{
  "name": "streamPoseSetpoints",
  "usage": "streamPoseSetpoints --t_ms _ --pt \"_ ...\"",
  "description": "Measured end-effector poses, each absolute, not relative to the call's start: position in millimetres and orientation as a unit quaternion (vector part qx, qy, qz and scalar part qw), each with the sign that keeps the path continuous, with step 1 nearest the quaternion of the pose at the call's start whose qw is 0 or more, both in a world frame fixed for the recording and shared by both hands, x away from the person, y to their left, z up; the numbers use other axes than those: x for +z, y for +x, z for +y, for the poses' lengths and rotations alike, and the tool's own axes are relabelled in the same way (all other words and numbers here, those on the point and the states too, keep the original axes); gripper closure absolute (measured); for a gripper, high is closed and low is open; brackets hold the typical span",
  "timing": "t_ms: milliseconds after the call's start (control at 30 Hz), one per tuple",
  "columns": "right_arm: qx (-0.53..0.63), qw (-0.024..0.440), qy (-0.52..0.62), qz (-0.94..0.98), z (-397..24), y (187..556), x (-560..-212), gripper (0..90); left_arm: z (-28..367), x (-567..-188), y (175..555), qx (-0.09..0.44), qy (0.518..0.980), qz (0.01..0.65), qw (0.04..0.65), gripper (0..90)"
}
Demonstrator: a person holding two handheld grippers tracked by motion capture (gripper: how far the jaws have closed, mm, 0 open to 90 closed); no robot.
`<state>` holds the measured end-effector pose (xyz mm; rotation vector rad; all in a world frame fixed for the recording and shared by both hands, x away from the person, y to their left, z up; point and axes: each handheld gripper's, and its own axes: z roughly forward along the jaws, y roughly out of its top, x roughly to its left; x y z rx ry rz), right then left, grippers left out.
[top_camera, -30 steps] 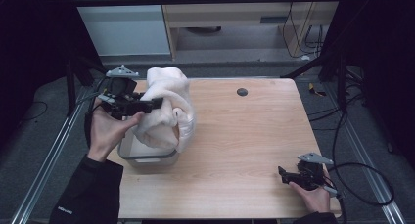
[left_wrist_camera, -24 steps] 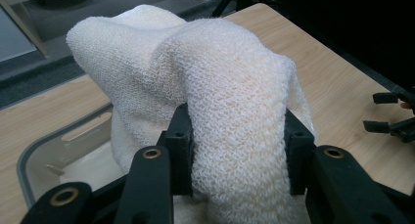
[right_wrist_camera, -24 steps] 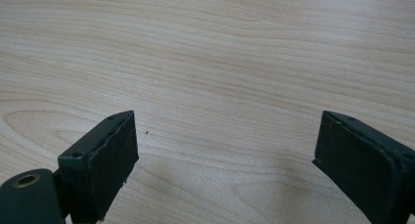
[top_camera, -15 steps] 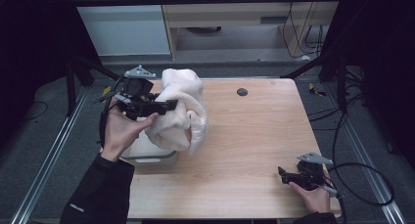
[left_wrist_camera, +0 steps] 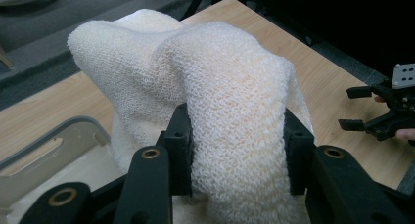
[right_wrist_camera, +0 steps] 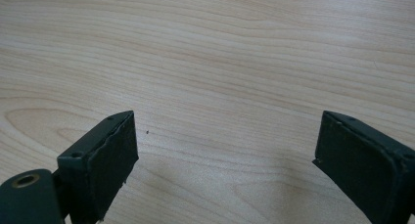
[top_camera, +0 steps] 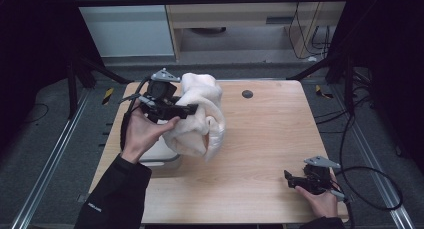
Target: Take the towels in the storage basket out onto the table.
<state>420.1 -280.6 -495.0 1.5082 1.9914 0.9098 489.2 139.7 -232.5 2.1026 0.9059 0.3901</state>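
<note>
Wooden table (top_camera: 260, 139) underneath. Left gripper (top_camera: 192, 109) clamps the white towel (top_camera: 200, 116) above the bin (top_camera: 160, 156); right gripper (top_camera: 290, 178) rests wide open, empty

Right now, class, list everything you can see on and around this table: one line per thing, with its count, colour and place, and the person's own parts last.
Knitted cloth: one, cream-white, bunched up and lifted over the table's left half, draping down at the bin.
Bin: one, grey-white, on the table's left side under the cloth.
Table: one, light wood, centre of the high view.
Round hole cover: one, dark, near the table's far edge.
Cabinet: one, pale wood, behind the table.
Left gripper: one, black, clamped on a fold of the cloth.
Right gripper: one, black, jaws apart, resting low at the table's near right corner.
</note>
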Motion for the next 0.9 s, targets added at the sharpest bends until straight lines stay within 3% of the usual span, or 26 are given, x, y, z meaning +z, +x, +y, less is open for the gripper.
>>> streamPoseSetpoints --t_ms 900 --pt "0.328 0.24 0.546 0.733 -280.1 419.4 -495.2 7.6 77.4 -264.6 505.0 0.122 0.857 0.324 0.38 57.8"
